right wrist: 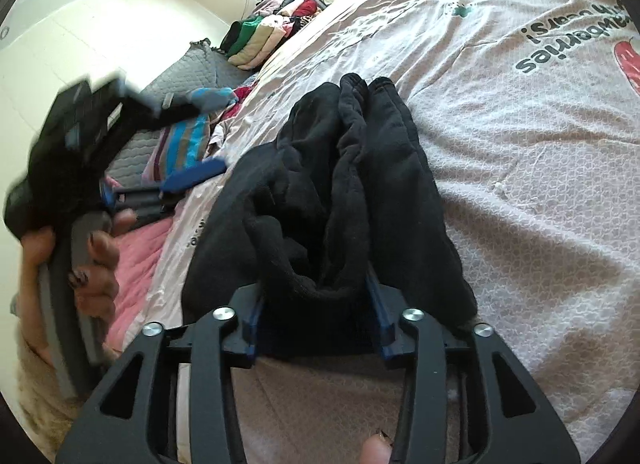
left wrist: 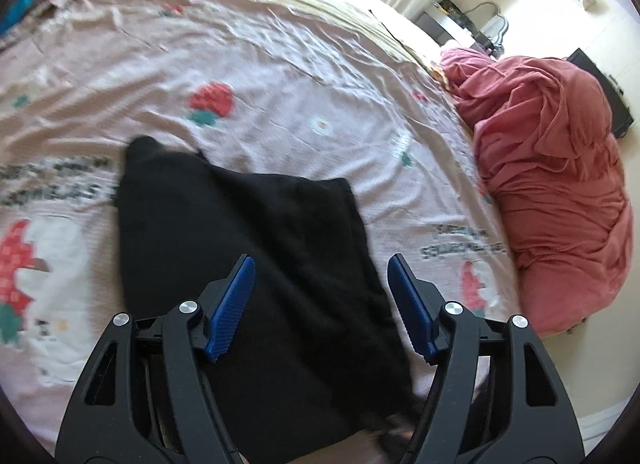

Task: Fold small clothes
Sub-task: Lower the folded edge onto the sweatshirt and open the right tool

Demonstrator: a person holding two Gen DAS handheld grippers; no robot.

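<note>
Your left hand-held gripper (left wrist: 322, 264) is spread, its blue pads clear of the cloth and nothing between them. It hovers over the black garment (left wrist: 256, 264), which lies on the bed (left wrist: 280, 63) just ahead of and beneath it. In that view the garment looks flattened into a rough slab, which suggests a fold has been laid down and you are letting go of it.

Your right hand-held gripper (right wrist: 316, 288) has its jaws partly parted, with a bunched hem of the same black garment (right wrist: 344, 183) sitting between the pads. Whether the pads press on the cloth or merely flank it, I cannot tell. From this side the cloth runs away from the jaws in thick ridges, so the near edge is far from smooth and probably needs flattening before the next fold.

Around you: to the right of the left gripper, at the bed's edge, lies a heaped pink-red blanket (left wrist: 552, 191), well apart from the garment. To the left of the right gripper you can see your own hand (right wrist: 92, 260) holding the other tool, and beyond it striped cloth (right wrist: 180, 143) and a row of folded clothes (right wrist: 260, 39) far off. Nothing lies on the sheet directly ahead of the garment, so there is room to fold forward.
</note>
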